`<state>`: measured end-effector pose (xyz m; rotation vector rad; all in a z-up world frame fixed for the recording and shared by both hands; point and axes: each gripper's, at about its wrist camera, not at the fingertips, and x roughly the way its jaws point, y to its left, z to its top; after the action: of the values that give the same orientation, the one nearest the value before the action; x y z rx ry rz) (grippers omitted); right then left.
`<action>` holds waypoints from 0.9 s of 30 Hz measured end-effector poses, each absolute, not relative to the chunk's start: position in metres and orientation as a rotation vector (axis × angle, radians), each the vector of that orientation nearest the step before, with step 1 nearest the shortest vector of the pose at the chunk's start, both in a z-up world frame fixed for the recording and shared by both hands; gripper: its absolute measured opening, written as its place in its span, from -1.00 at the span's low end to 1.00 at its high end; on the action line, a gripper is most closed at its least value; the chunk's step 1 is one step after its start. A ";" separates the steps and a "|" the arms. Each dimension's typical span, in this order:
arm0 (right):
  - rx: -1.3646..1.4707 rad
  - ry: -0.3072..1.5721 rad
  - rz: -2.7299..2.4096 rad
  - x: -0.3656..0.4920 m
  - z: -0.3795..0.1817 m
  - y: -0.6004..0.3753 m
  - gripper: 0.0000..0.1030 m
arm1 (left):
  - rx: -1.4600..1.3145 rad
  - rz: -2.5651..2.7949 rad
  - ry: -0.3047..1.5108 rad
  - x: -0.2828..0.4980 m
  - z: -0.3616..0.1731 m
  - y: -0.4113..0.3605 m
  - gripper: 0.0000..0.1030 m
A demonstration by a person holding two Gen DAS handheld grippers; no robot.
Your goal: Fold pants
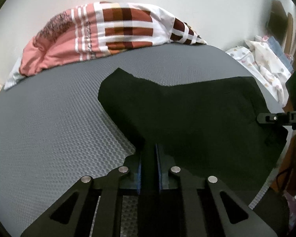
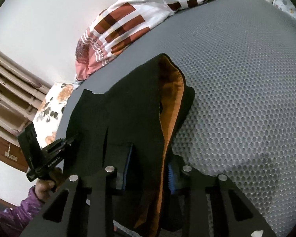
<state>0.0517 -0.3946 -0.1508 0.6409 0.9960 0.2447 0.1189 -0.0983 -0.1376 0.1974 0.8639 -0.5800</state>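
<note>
- The black pants, matte with an orange lining, lie rumpled on the grey honeycomb-textured mat near its front edge.
- The left gripper is clamped on a dark fold of the fabric.
- The right gripper pinches the orange-lined edge.
- A striped pink blanket lies bunched at the mat's far edge.
</note>
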 end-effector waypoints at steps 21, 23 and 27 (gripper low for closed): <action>0.568 1.038 0.251 0.074 -0.156 -0.379 -0.26 | 0.212 -0.546 0.930 0.139 -0.155 -0.074 0.22; 0.591 1.039 0.251 0.078 -0.161 -0.381 -0.19 | 0.162 -0.602 0.973 0.142 -0.160 -0.072 0.22; 0.598 1.031 0.260 0.080 -0.165 -0.378 -0.17 | 0.102 -0.656 1.007 0.144 -0.162 -0.071 0.05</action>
<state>0.0802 -0.3784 -0.1653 0.5979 1.0313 0.2598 0.1439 -0.0710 -0.1619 0.1019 1.0075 -0.6561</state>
